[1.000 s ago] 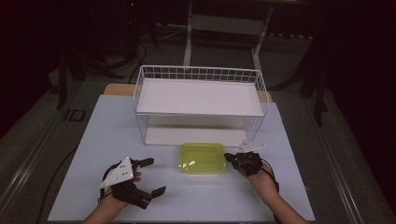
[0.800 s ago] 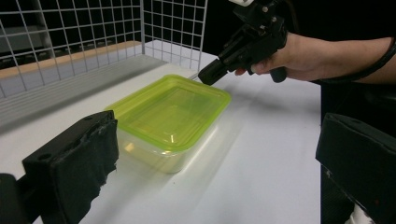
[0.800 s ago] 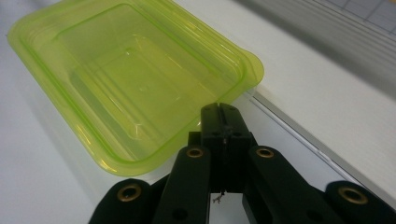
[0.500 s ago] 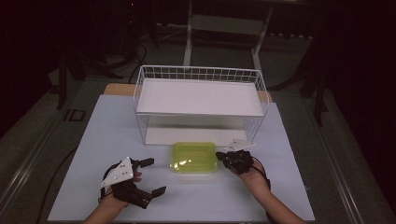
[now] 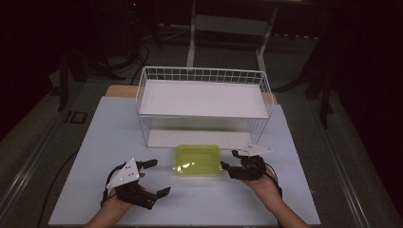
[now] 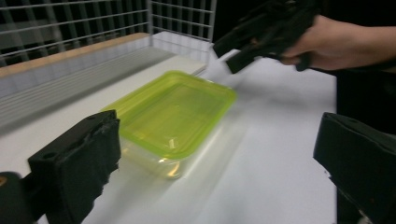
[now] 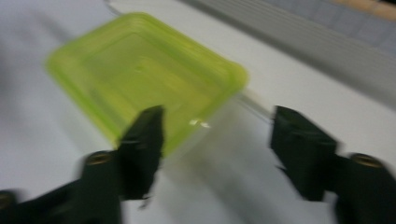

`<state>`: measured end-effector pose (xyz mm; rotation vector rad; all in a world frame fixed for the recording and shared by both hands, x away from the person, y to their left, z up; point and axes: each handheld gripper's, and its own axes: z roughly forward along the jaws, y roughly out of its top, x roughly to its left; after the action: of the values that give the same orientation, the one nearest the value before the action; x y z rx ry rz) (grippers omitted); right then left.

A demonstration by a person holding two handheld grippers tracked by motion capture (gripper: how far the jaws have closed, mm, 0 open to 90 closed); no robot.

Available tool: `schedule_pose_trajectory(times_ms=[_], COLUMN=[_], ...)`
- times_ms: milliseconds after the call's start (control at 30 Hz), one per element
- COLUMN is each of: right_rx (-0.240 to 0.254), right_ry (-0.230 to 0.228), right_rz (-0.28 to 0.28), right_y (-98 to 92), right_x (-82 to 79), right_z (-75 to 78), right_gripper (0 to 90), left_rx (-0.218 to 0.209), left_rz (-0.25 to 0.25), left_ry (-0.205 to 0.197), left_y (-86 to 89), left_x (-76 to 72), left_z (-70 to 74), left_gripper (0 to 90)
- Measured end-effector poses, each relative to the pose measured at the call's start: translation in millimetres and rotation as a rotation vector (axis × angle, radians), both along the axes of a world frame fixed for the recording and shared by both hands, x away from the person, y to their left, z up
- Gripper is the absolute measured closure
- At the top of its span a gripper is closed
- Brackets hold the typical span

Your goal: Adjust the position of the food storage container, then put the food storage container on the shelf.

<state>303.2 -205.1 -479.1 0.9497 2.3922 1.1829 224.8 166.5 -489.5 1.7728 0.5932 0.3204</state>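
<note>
A yellow-green lidded container (image 5: 198, 160) (image 6: 173, 112) (image 7: 140, 70) lies flat on the white table, just in front of the wire basket. My right gripper (image 5: 228, 160) (image 7: 217, 121) sits at the container's right end. Its jaws have just been opening and stand open, with nothing between them. In the right gripper view the container's corner lies just beyond one jaw. My left gripper (image 5: 158, 177) (image 6: 217, 140) rests at the front left, open wide and facing the container from a short way off. The right gripper (image 6: 243, 42) also appears in the left gripper view, above the container's far end.
A white wire basket (image 5: 199, 74) with a flat white floor stands on legs at the back of the table (image 5: 119, 133), open space beneath it. A wooden edge shows behind the basket. The room around the table is dark.
The container slid a little to the left with the right gripper against its right end. The right gripper then drew back slightly and its jaws opened. The left gripper stayed put.
</note>
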Motion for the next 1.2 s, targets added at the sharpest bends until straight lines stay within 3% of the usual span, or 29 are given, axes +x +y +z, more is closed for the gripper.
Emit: schedule_pose_trajectory(times_ms=[100,167,267,300,367,467,500,533,667,700,833,900,967,1033,1100,1133,1200], right_rx=[0.0,0.052,0.052,0.054,0.048,0.063,0.068,0.062,0.05,0.05,0.071,0.054,0.046,0.05,0.051,0.048,0.038], right_ry=[0.005,0.011,0.025,0.015,-0.003,0.014,-0.001,-0.025,-0.023,-0.023,-0.013,0.001,0.02,0.051,0.071,0.086,0.102], right_rz=[0.026,0.024,0.018,-0.004,-0.01,0.003,0.011,0.021,0.03,0.03,-0.021,-0.065,-0.065,-0.049,-0.05,-0.041,-0.054], right_y=[1.3,-0.4,0.0,0.0,0.2,0.0,-0.1,0.1,1.2,1.2,4.1,9.0,13.3,17.1,19.4,20.8,23.0], right_x=[-1.8,-3.3,-3.1,-3.9,-6.1,-7.0,-8.3,-9.8,-10.6,-10.6,-9.6,-7.0,-4.2,-1.5,0.7,2.5,5.9], right_z=[0.0,0.9,1.5,2.4,4.2,7.0,9.0,10.8,15.8,15.8,25.5,24.7,21.6,17.1,12.2,9.3,3.4], right_gripper=[20.6,17.2,13.6,14.0,17.1,17.8,20.5,20.8,18.4,18.5,11.6,11.5,11.1,11.4,15.2,15.3,21.0], left_rx=[-0.027,-0.032,-0.043,-0.032,-0.028,0.015,0.023,0.027,0.027,0.039,0.045,0.047,0.061,0.07,0.107,0.11,0.116], left_rz=[0.008,0.015,0.014,0.014,0.014,0.032,0.035,0.038,0.056,0.082,0.079,0.09,0.111,0.128,0.191,0.18,0.195], left_ry=[0.005,0.01,0.051,0.074,0.081,0.097,0.101,0.111,0.115,0.108,0.137,0.157,0.181,0.231,0.265,0.283,0.321], left_y=[0.6,0.6,-0.5,-1.7,-2.0,-4.2,-4.1,-4.0,-4.3,-8.7,-17.3,-20.7,-25.1,-30.1,-37.0,-38.2,-39.8], left_x=[0.5,0.3,0.4,1.0,1.3,4.2,6.2,9.0,13.5,23.5,38.2,46.4,54.6,62.1,68.5,71.7,77.6], left_z=[2.3,3.7,5.3,6.4,6.8,10.1,12.1,14.8,19.9,29.1,34.1,33.4,30.2,24.1,16.6,12.4,5.5], left_gripper=[1.5,1.5,1.5,1.5,1.5,1.5,1.5,1.5,1.5,1.5,1.5,1.5,1.6,2.0,13.6,17.4,16.2])
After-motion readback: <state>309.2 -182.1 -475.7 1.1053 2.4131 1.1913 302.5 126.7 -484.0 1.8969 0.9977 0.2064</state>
